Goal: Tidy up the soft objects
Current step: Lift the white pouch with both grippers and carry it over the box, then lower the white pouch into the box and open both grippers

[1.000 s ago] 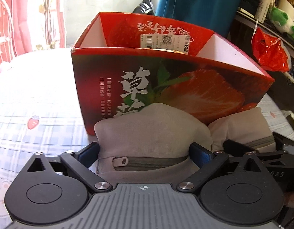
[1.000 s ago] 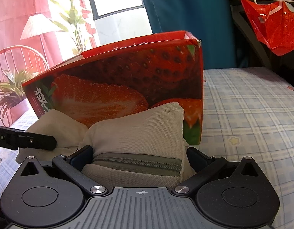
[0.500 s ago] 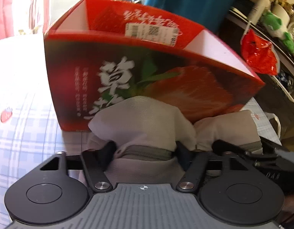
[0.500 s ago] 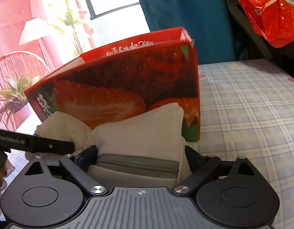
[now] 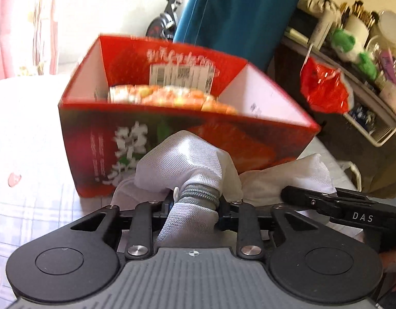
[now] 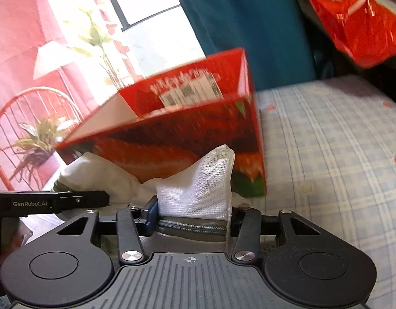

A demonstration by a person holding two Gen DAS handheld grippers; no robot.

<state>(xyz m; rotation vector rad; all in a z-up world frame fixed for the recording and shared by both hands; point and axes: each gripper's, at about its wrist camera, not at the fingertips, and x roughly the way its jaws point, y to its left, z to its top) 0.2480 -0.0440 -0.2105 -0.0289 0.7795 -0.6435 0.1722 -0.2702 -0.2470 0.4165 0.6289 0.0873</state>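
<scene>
A soft white mesh bag with a grey zipper (image 5: 187,159) hangs between my two grippers, in front of a red strawberry-print box (image 5: 100,141). My left gripper (image 5: 195,202) is shut on the bag's left end, bunching the zipper. My right gripper (image 6: 192,221) is shut on the bag's right end (image 6: 205,188). The bag is lifted off the bed, below the box's rim. Inside the box lies an orange-and-white patterned soft item (image 5: 169,97). The box also shows in the right wrist view (image 6: 187,134).
The box stands on a bed with a blue-checked sheet (image 6: 326,154). A teal cloth (image 5: 239,13) hangs behind it. A red plastic bag (image 5: 324,87) hangs from a cluttered shelf at the right. A red chair and plants (image 6: 35,139) stand at the left.
Both grippers have closed tightly on the bag and raised it. The view now looks down into the box, showing the patterned item inside.
</scene>
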